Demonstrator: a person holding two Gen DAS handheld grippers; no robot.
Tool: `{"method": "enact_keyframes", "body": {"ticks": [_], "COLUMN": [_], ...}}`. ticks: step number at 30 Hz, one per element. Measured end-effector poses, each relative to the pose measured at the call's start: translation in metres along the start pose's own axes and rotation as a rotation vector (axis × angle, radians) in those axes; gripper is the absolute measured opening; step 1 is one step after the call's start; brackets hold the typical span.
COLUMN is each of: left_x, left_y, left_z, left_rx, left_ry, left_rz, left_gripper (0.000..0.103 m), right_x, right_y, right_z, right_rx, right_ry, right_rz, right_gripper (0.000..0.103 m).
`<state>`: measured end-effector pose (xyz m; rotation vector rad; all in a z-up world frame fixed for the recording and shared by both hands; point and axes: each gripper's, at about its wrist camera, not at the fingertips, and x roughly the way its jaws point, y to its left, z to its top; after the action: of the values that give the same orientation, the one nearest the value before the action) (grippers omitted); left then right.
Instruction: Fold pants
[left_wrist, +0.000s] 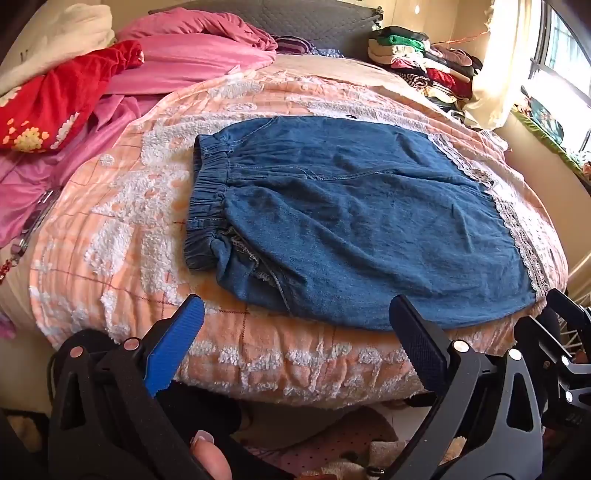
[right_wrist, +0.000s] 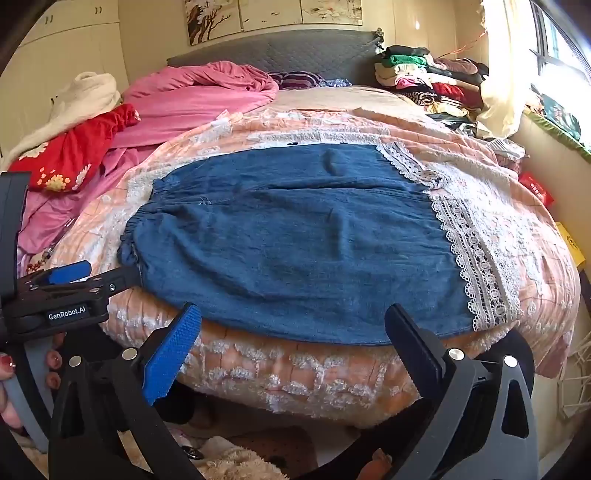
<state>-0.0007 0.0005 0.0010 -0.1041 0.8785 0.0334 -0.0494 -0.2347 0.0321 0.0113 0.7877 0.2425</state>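
Denim pants (left_wrist: 351, 221) lie flat on the bed (left_wrist: 122, 206); left gripper (left_wrist: 295, 332) and right gripper (right_wrist: 291, 332) hover before them, jaws wide and empty.

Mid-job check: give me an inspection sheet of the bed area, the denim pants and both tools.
Surface: peach bedspread with white tufts, rumpled.
Job's things: blue denim pants lying flat near the front edge, elastic waistband to the left, lace hems to the right.
Clutter: pink bedding, red floral cloth, stacked clothes by the headboard.
Grippers: left tool open, empty, short of the pants; right tool open, empty.
Cables: nothing seen.
Surroundings: grey headboard, window at right, wall pictures.
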Motion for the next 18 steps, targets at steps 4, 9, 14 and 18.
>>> {"method": "enact_keyframes", "body": {"ticks": [4,9,14,18], "left_x": [-0.001,-0.009,-0.011,-0.009], "left_y": [0.002,0.002,-0.003,0.001], "left_z": [0.0,0.005,0.002,0.003], "left_rx": [-0.014,-0.011,-0.011,-0.004], "left_ry": [0.0,-0.003,-0.011,-0.011], "left_rz": [0.002,-0.009,-0.01,-0.016], "left_gripper": [0.094,0.094,0.094,0.094], "right_x": [-0.006,-0.007,-0.008,-0.008], "right_y": [0.002,0.0,0.003,0.003], "right_z": [-0.001,0.002,0.002,0.002], "right_rx": [0.002,-0.001,0.002,-0.001], "right_ry": [-0.013,-0.011,-0.011,-0.009], "right_rz": [0.007,0.019,0.021,0.022], "right_gripper": [0.099,0.099,0.099,0.099]}}
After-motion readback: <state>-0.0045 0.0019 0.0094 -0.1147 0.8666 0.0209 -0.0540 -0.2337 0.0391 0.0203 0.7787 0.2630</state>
